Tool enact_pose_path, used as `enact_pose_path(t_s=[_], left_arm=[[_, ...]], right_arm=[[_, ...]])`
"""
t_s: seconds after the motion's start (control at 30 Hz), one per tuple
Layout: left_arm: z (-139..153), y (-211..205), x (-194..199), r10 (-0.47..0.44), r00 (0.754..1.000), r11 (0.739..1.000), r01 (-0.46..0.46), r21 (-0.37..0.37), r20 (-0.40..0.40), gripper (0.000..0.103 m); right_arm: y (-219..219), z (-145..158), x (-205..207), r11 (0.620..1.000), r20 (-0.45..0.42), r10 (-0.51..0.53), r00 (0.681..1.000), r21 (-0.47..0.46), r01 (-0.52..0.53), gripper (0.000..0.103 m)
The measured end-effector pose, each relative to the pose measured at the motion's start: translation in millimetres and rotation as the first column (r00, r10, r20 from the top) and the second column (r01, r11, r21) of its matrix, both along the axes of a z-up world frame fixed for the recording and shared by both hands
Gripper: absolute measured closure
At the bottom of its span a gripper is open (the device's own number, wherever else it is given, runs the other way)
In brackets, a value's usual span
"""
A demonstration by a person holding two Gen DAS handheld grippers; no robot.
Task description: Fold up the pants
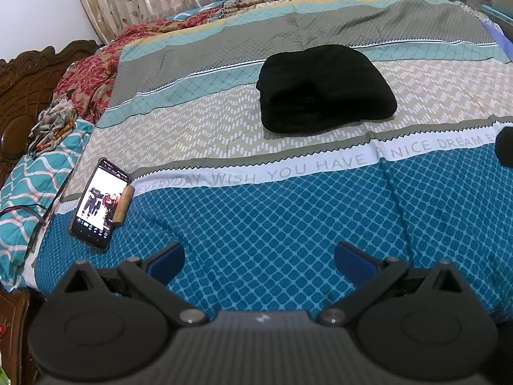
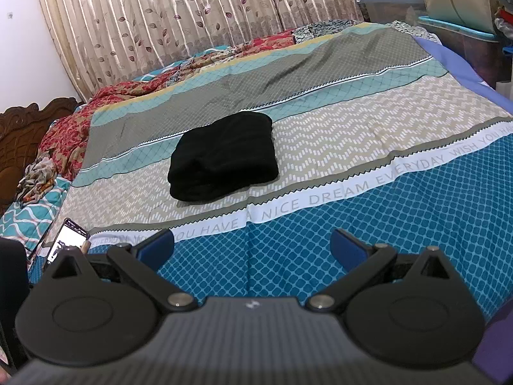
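Note:
Black pants [image 1: 323, 88] lie folded into a thick rectangular bundle on the beige zigzag band of the bedspread [image 1: 256, 224]. In the right wrist view the same pants [image 2: 224, 155] sit ahead and slightly left. My left gripper [image 1: 259, 264] hovers over the blue patterned band, well short of the pants, open with nothing between its blue pads. My right gripper [image 2: 253, 250] is likewise open and empty above the blue band, apart from the bundle. A dark edge at the right of the left wrist view is part of the other gripper [image 1: 505, 147].
A phone [image 1: 99, 203] with a lit screen lies at the bed's left side, a small wooden piece beside it. Crumpled red floral bedding [image 1: 86, 86] and a carved wooden headboard [image 1: 22, 96] are to the left. Curtains [image 2: 192, 16] hang behind; storage boxes [image 2: 458, 38] stand at the right.

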State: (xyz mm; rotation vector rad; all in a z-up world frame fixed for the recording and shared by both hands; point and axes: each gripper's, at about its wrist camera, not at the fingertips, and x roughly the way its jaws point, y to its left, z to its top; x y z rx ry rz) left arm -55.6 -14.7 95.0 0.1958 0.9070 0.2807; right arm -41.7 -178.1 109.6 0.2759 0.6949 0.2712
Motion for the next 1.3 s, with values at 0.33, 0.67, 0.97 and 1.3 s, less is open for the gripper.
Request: enact_pose_path(t_s=[0.33,0.67,0.97,1.3], left_arm=[[-2.7,-1.1,2.5,0.007,1.0,1.0,-0.007,0.002,-0.012,0.0],[-5.6,0.5,3.7,0.017,1.0,1.0,-0.017,-0.001,-0.025,0.0],[-7.8,-2.2,4.1,0.02,0.999,1.0,-0.02,-0.005,-0.038,0.0],[-9.1,-4.4,3.4,0.014,0.999,1.0,-0.015,-0.004,-0.048,0.0]], right_arm=[[0.5,-0.4,0.5,1.0,-0.002,-0.001,1.0,0.0,0.001,0.0],[0.1,-1.5,0.9,1.0,-0.008,-0.002,1.0,0.002,0.002,0.0],[-1.0,-3.8,0.5,1.0,-0.009,-0.004,1.0,0.005,0.004,0.0],[-1.5,-5.1,0.8,1.0,-0.017,-0.009,1.0,0.01,0.009,0.0]])
